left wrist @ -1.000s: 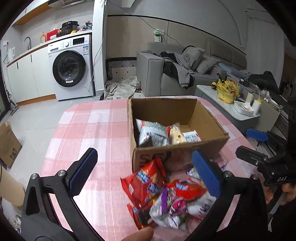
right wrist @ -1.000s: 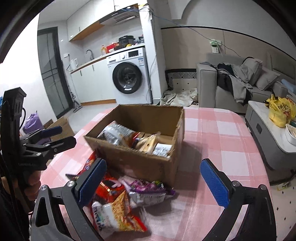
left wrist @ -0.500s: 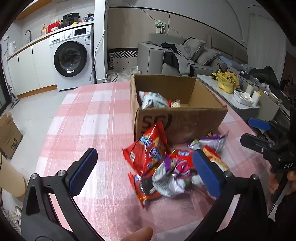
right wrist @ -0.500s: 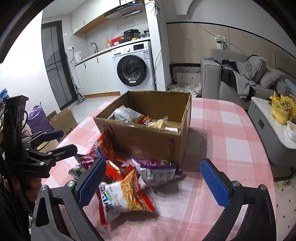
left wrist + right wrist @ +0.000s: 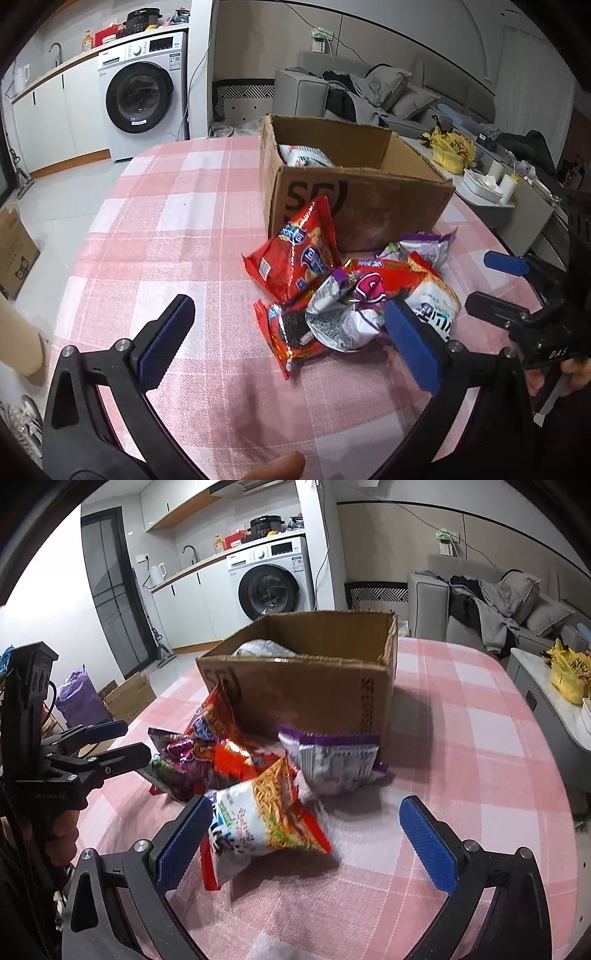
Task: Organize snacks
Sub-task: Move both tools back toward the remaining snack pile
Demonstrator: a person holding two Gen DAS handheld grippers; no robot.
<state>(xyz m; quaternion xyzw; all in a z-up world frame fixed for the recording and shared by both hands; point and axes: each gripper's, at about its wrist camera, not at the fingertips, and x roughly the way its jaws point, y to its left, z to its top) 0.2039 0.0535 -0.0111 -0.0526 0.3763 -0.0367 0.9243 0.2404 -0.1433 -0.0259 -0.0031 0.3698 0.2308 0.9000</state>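
Note:
An open cardboard box (image 5: 354,206) (image 5: 314,690) stands on the pink checked tablecloth (image 5: 166,236), with a silver snack pack (image 5: 303,155) inside. A pile of packs lies in front of it. A red pack (image 5: 295,254) leans on the box. A red cookie pack (image 5: 284,339) and a crumpled silver-purple pack (image 5: 343,314) lie between the fingers of my left gripper (image 5: 289,302), which is open just before them. My right gripper (image 5: 306,803) is open around the near end of a white-orange stick-snack pack (image 5: 258,819). A purple-edged silver pack (image 5: 332,764) rests by the box corner.
A washing machine (image 5: 140,96) and counter stand at the back left, a grey sofa (image 5: 369,96) behind the box. A low side table with a yellow bag (image 5: 448,151) sits right of the table. A cardboard box (image 5: 14,247) lies on the floor to the left.
Both grippers have dropped lower and come closer to the snack pile in front of the box. Both stay open with nothing held.

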